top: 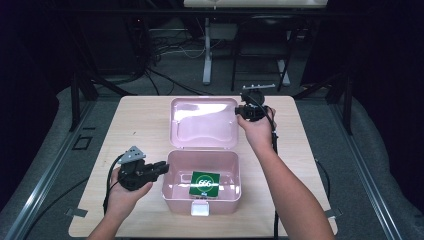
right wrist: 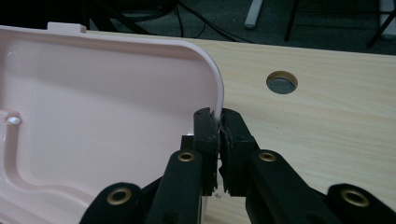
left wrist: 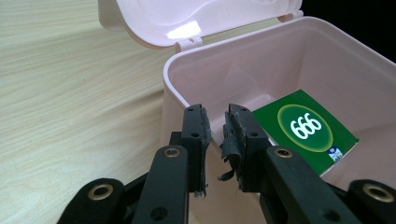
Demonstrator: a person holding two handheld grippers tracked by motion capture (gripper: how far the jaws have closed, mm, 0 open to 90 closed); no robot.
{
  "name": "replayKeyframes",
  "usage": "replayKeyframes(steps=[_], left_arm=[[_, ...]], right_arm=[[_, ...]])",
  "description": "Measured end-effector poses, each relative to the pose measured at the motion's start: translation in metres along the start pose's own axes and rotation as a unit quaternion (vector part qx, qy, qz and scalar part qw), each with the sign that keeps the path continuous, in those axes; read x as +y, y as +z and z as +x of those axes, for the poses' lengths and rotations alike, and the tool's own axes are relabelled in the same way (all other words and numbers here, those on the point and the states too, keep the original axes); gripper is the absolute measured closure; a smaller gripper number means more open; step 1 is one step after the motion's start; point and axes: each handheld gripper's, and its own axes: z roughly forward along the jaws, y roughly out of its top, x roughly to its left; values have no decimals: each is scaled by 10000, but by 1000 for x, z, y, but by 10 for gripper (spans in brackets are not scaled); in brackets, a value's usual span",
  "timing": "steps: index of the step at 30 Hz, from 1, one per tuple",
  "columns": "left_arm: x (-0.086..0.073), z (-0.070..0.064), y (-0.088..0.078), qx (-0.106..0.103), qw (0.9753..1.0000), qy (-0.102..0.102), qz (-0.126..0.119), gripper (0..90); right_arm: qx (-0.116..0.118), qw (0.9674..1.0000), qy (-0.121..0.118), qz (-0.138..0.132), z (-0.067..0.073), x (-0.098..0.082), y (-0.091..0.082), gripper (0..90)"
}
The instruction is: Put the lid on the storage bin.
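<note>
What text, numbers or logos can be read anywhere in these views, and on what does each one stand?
"666": white digits inside a ringed oval on the green packet lying in the pink box.
Small blue-and-white mark at the green packet's corner, seen in the left gripper view: too small to read.
Pink lid, wooden table and both grippers: no lettering to be read.

"666" on green card (left wrist: 308, 128) (white digits)

Pink box (top: 176, 197) on wooden table (top: 142, 130)
</note>
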Motion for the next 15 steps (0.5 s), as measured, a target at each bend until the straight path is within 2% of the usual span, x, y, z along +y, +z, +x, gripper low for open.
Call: replayKeyframes(steps=[15], left_arm=[[0, -1, 0, 43, 10000, -24, -44, 777]], right_arm=[[227, 9986, -288, -377, 3, -7, -29, 860]])
